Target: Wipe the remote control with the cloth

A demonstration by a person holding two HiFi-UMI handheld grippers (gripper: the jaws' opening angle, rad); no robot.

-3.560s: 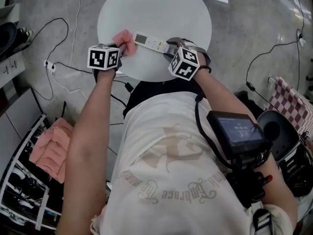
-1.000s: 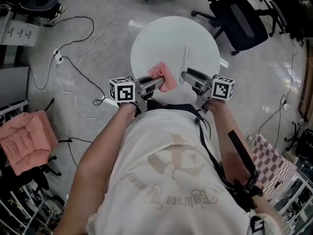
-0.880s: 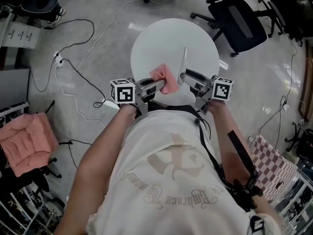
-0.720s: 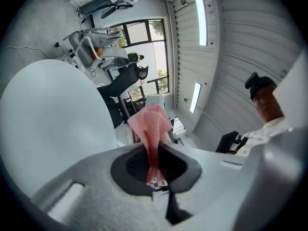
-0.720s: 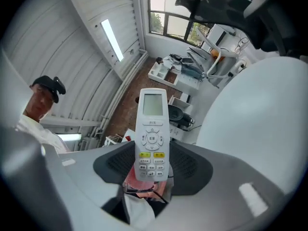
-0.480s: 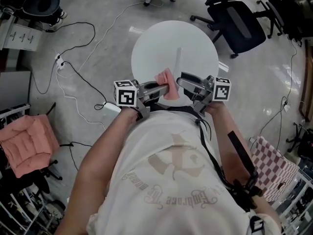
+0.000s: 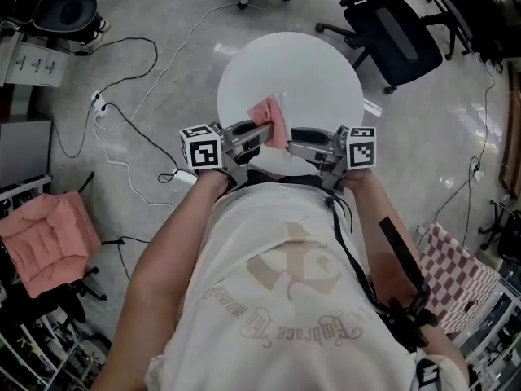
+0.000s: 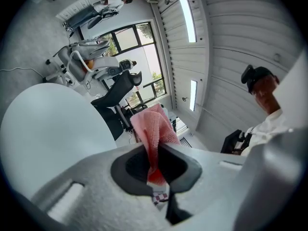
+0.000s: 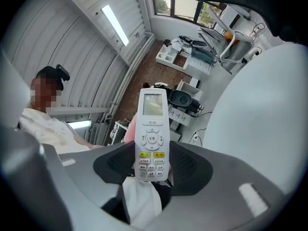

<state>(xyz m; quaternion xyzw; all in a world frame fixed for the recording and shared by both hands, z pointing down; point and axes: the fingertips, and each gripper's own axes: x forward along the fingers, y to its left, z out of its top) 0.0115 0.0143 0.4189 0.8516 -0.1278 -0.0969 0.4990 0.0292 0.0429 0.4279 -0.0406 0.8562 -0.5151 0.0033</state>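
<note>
L gripper (image 7: 262, 131) shut tight on cloth (image 8: 152, 128). R gripper (image 7: 296, 138) jaws wide, pinching remote (image 9: 153, 131) by its btn end, upright over table (image 7: 321, 59) near edge. Risk: low-end grip only, so wipe pressure may lever remote out and it falls.

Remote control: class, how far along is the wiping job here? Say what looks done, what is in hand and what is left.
Done: both things are picked up, clear of the white table. In hand: the right gripper is shut on the remote control, buttons facing its camera; the left gripper is shut on the pink cloth, close behind the remote. Left: probably the button face, which shows no cloth on it.
</note>
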